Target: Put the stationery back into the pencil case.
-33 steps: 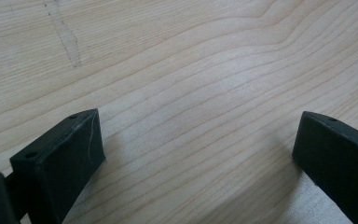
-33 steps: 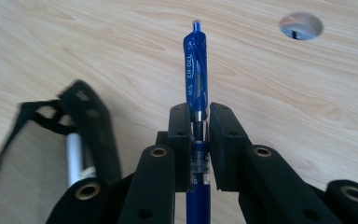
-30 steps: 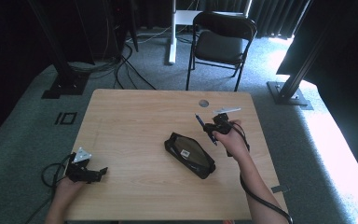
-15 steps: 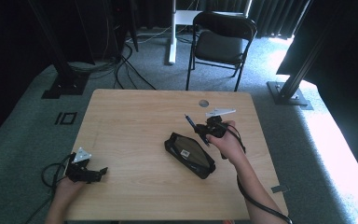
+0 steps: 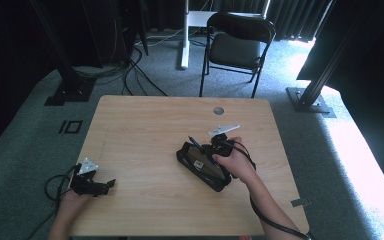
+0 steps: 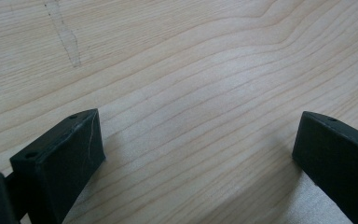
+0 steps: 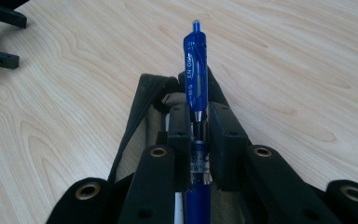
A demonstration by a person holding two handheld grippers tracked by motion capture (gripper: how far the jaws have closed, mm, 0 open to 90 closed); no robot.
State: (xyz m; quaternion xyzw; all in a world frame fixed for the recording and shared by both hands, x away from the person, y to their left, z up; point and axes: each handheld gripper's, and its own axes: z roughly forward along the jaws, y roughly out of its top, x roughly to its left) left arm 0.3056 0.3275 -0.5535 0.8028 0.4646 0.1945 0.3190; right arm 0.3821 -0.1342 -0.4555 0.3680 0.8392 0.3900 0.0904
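A blue pen [image 7: 196,74] is clamped between the jaws of my right gripper [image 7: 198,123], its clicker end pointing away from me. Directly beneath it lies a black pencil case [image 7: 142,100] with its mouth open and a pale lining showing. From above, the right gripper [image 5: 211,148] hovers over the far end of the case [image 5: 200,166], pen [image 5: 194,142] slanting up to the left. My left gripper [image 5: 111,183] rests on the table [image 5: 145,130] near the front left corner, jaws spread wide over bare wood [image 6: 200,112], nothing between them.
A round grommet hole [image 5: 218,110] sits near the table's far edge. A black folding chair [image 5: 237,47] stands behind the table, with cables on the floor at the left. The left gripper shows far off as black jaws [image 7: 0,35] in the right gripper view.
My right gripper has carried the pen leftward and toward me, from beside the case to above its open end. The left gripper has stayed put.
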